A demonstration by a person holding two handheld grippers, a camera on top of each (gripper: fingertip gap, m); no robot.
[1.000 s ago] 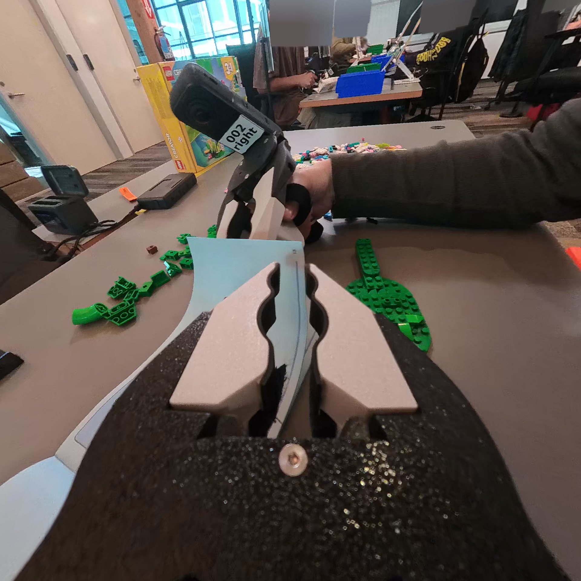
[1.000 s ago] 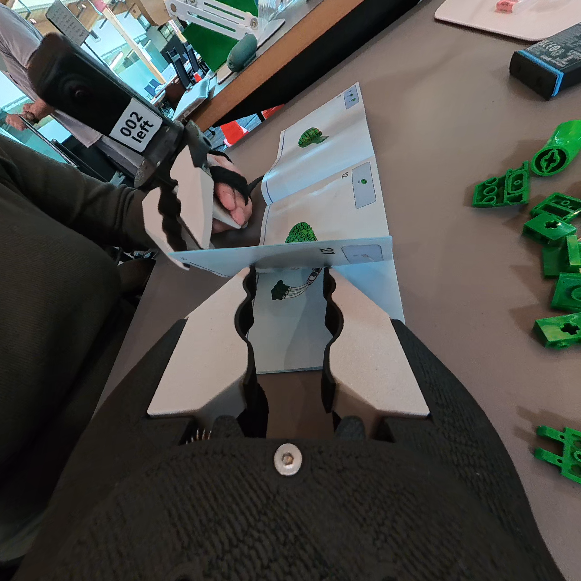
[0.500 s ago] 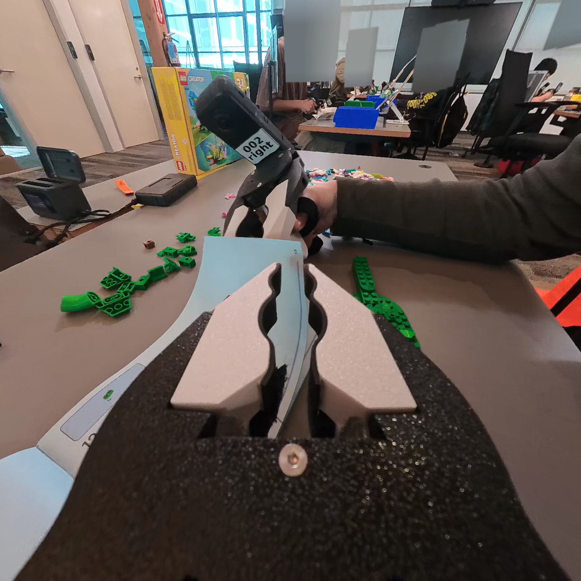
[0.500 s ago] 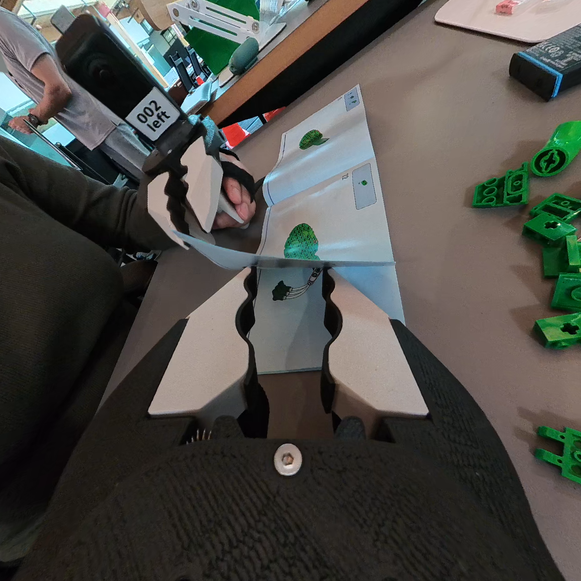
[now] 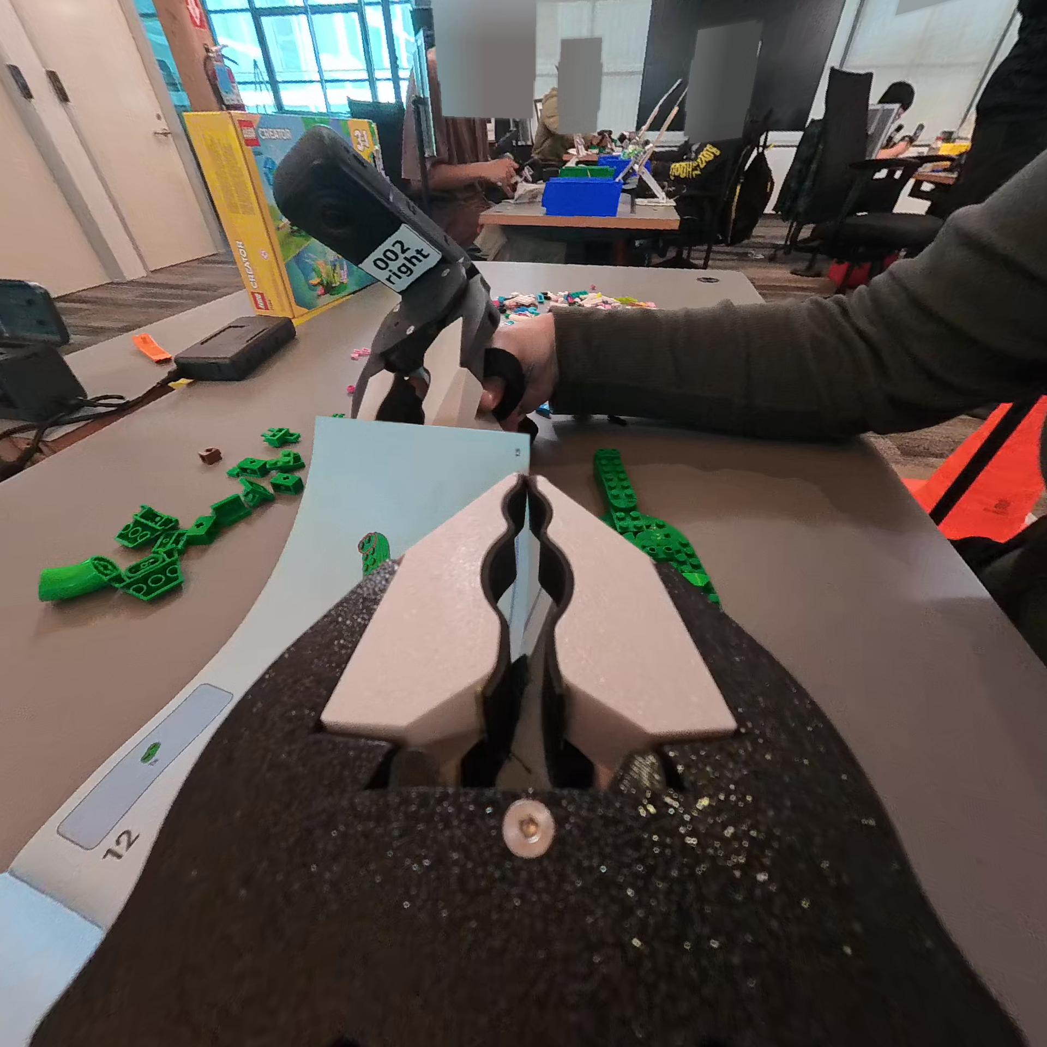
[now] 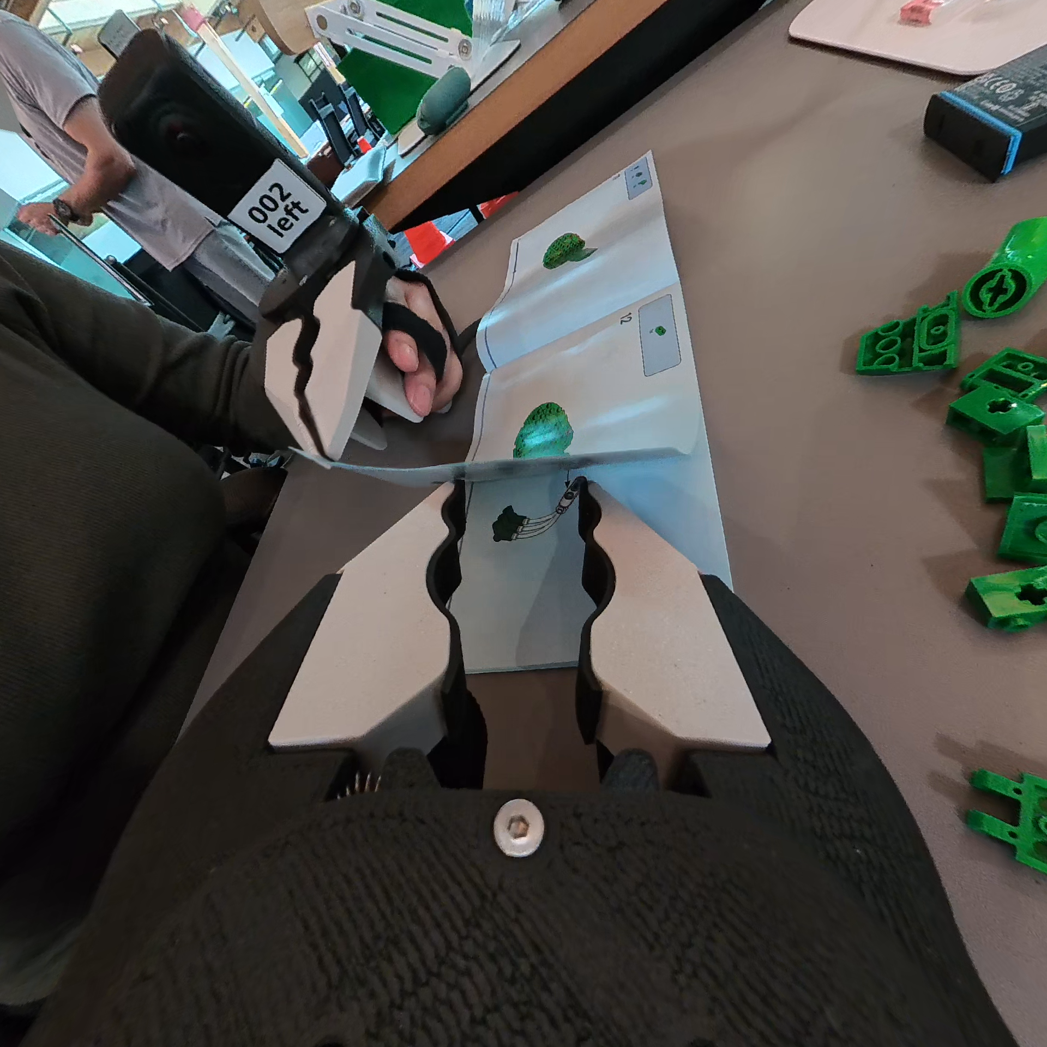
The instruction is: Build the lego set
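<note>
Left tongs clench 1 lifted page of the instruction booklet, which lies open on the worktop. Right tongs stand released over the booklet. Loose green bricks lie beside it; a green plate assembly rests opposite.

Instruction booklet: pale blue-white pages bearing green model pictures. Loose bricks: bright green, one small brown piece at their 12 o'clock. Worktop: grey-brown. Both tongs: beige fingers on speckled black bodies. Box: yellow.
</note>
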